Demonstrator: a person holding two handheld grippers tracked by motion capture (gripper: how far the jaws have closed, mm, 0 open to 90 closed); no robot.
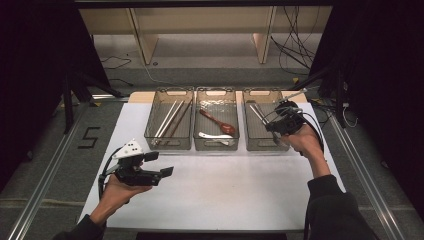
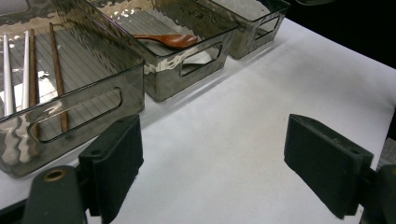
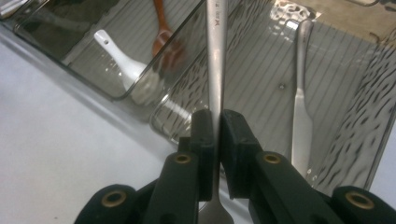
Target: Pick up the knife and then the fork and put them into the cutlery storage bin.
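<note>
My right gripper [image 1: 281, 121] [image 3: 218, 126] is shut on a slim metal utensil [image 3: 215, 56], whose handle runs straight out past the jaws. It hangs over the right bin [image 1: 260, 145] [image 3: 369, 140], where another metal utensil [image 3: 301, 116] [image 1: 257, 112] lies flat. My left gripper [image 1: 160, 164] [image 2: 212, 163] stands open with nothing between its jaws, above the white table [image 1: 225, 190] in front of the left bin [image 1: 169, 142] [image 2: 93, 102].
The left bin holds white and brown chopsticks [image 1: 170, 120] [image 2: 28, 70]. In the middle bin [image 1: 216, 145] [image 2: 187, 70] lie a brown spoon [image 1: 218, 122] [image 2: 170, 40] [image 3: 163, 42] and a white spoon [image 1: 215, 137] [image 3: 126, 65]. Cables and shelf legs stand behind the table.
</note>
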